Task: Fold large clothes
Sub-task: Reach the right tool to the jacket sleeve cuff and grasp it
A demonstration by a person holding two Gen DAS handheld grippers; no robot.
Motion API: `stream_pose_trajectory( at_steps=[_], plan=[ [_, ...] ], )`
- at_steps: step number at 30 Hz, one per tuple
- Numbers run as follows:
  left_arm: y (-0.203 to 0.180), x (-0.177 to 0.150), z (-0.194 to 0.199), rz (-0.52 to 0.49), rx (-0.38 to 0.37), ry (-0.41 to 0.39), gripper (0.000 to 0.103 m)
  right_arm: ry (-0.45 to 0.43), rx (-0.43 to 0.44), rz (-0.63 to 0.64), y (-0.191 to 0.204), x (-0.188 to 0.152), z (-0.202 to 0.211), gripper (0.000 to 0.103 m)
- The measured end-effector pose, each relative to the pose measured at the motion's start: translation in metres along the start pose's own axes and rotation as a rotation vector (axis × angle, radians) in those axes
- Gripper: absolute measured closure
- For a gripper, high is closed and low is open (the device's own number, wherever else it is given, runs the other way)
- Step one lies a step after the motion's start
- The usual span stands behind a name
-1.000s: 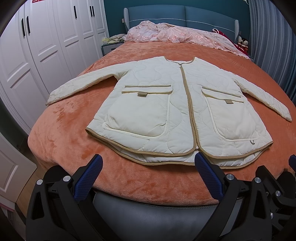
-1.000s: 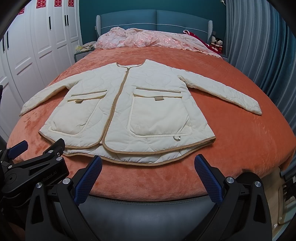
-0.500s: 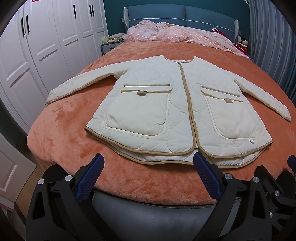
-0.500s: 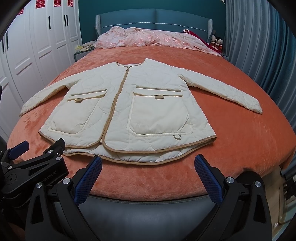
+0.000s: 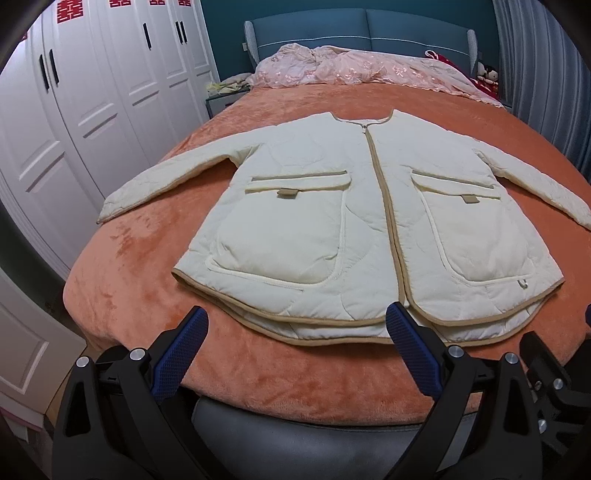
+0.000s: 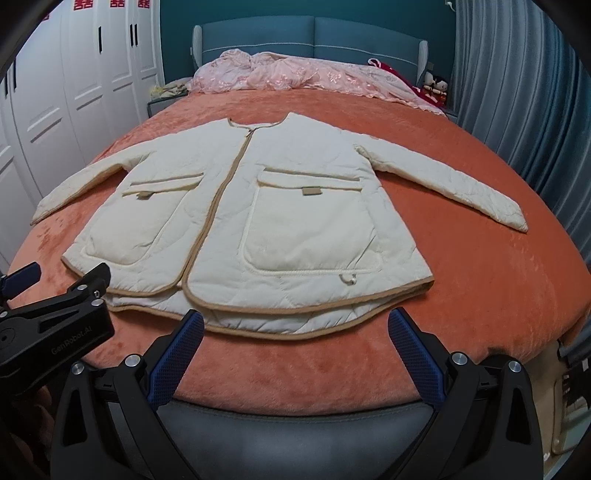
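Note:
A cream quilted jacket [image 5: 354, 229] with tan trim lies flat and face up on the orange bedspread [image 5: 125, 266], sleeves spread to both sides, hem toward me. It also shows in the right wrist view [image 6: 266, 221]. My left gripper [image 5: 295, 336] is open and empty, just short of the hem's left half. My right gripper [image 6: 295, 336] is open and empty, just short of the hem's right half. The left gripper's body [image 6: 55, 325] shows at the left of the right wrist view.
White wardrobe doors [image 5: 92, 103] stand along the left. A pink quilt [image 5: 362, 66] is bunched at the blue headboard [image 5: 362, 29]. Grey-blue curtains [image 6: 517, 92] hang at the right. The grey bed frame edge [image 5: 295, 435] lies below the grippers.
Both grippers have moved a little forward toward the jacket's hem and tilted slightly up. The jacket has not moved.

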State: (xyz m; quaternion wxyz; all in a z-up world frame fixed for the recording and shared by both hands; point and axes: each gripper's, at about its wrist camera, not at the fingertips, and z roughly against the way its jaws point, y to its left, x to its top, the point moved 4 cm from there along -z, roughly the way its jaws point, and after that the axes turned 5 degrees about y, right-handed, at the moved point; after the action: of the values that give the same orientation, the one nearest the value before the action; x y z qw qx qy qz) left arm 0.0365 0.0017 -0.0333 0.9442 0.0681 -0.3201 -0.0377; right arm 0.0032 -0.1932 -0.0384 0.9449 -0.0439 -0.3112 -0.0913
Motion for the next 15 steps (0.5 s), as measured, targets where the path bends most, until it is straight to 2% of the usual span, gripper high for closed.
stream_pose_trajectory(
  at_steps=[5, 9, 15],
  plan=[
    [0.0, 0.024, -0.01, 0.028, -0.003, -0.028, 0.009, -0.033, -0.01, -0.037, -0.028, 0.028, -0.014, 0.005],
    [-0.002, 0.046, -0.021, 0.04, 0.003, -0.034, 0.008, -0.046, -0.059, -0.089, -0.061, 0.058, -0.027, 0.005],
    [-0.011, 0.079, -0.044, 0.035, -0.034, 0.006, 0.008, -0.01, -0.005, -0.248, -0.137, 0.099, -0.068, 0.005]
  ],
)
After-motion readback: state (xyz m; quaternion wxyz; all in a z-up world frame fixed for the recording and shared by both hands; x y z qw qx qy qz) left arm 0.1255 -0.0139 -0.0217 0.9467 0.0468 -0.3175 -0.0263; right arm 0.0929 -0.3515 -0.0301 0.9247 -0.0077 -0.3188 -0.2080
